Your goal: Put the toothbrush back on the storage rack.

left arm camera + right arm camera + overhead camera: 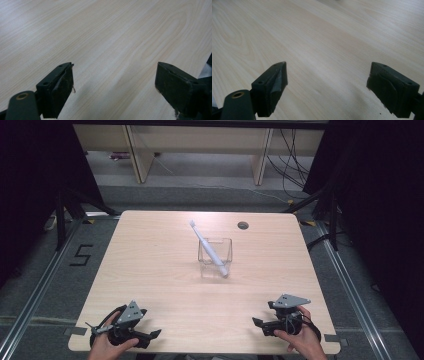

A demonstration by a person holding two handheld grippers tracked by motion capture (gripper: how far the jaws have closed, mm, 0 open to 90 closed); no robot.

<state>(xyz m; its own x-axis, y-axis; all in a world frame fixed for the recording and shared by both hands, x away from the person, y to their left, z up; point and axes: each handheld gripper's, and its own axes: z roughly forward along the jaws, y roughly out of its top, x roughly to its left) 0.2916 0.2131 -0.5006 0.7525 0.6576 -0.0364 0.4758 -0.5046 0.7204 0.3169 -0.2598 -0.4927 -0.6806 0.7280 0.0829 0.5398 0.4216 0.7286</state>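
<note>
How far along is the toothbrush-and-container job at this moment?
Done, by the look of it: the toothbrush stands tilted inside the clear container at mid-table. In hand: nothing; the left tongs and right tongs sit open near the table's front edge. Left: apparently nothing visible.

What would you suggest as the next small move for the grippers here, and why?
Probably bring the right gripper forward toward the toothbrush, which leans in the clear container at mid-table. Both grippers rest open and empty at the table's near edge, the left gripper no closer.
</note>
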